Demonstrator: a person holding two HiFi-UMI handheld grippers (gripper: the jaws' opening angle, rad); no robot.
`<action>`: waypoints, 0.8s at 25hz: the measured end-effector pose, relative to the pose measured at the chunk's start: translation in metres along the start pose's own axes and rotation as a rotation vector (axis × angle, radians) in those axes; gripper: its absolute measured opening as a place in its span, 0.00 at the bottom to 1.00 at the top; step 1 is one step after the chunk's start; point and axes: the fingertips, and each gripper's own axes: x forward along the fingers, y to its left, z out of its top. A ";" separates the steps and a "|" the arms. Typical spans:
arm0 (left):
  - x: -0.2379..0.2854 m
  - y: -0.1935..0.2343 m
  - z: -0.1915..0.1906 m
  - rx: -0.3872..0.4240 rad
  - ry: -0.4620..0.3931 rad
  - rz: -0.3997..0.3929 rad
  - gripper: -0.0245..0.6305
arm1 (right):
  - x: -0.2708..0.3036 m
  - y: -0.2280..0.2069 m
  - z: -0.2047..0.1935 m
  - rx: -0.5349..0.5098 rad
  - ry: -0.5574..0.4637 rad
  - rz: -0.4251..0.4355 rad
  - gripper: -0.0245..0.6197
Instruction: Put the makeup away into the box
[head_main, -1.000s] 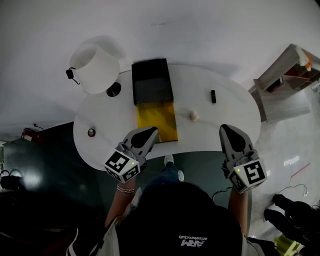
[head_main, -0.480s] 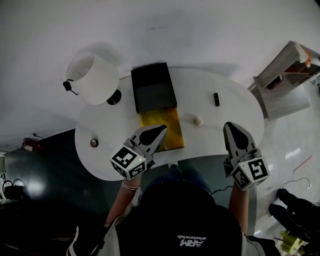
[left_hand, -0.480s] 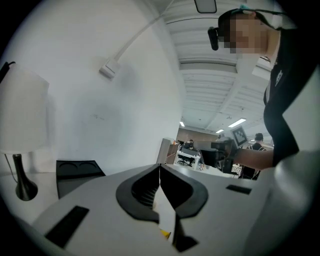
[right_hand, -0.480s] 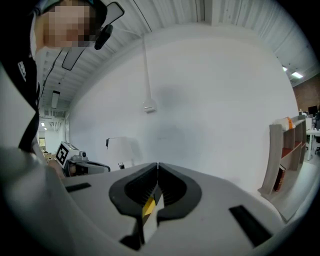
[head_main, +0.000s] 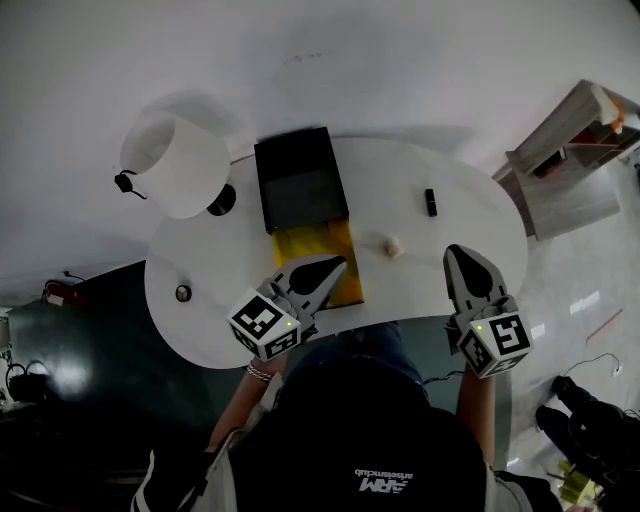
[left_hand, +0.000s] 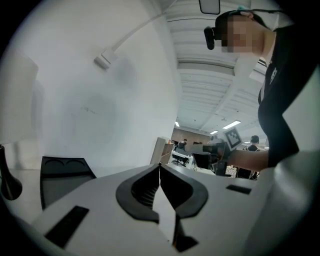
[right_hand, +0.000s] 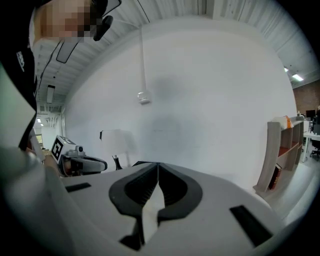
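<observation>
A black box (head_main: 299, 184) lies at the back of the white oval table (head_main: 210, 250), with a yellow part (head_main: 322, 247) sticking out of it towards me. A small black stick (head_main: 430, 202) and a small beige lump (head_main: 391, 245) rest on the table to its right. My left gripper (head_main: 340, 265) is shut and empty, its tip over the yellow part's near edge. My right gripper (head_main: 460, 253) is shut and empty too, near the table's front right, just right of the beige lump. In the left gripper view the box (left_hand: 64, 172) shows low at the left.
A white lamp shade (head_main: 175, 165) on a black base (head_main: 221, 199) stands at the table's back left. A small round thing (head_main: 182, 293) lies at the front left. A pale shelf unit (head_main: 570, 150) stands on the floor to the right.
My left gripper has moved right, from beside the yellow part to over its near edge. The right gripper has shifted only slightly. Both stay shut.
</observation>
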 end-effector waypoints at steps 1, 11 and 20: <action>0.003 0.002 0.001 0.001 -0.003 0.006 0.07 | 0.002 -0.005 0.002 0.011 -0.011 0.005 0.07; 0.038 0.025 0.015 -0.002 -0.030 0.097 0.07 | 0.039 -0.039 0.026 -0.015 -0.004 0.093 0.07; 0.068 0.041 0.004 -0.051 -0.015 0.162 0.07 | 0.070 -0.072 0.008 -0.029 0.082 0.114 0.07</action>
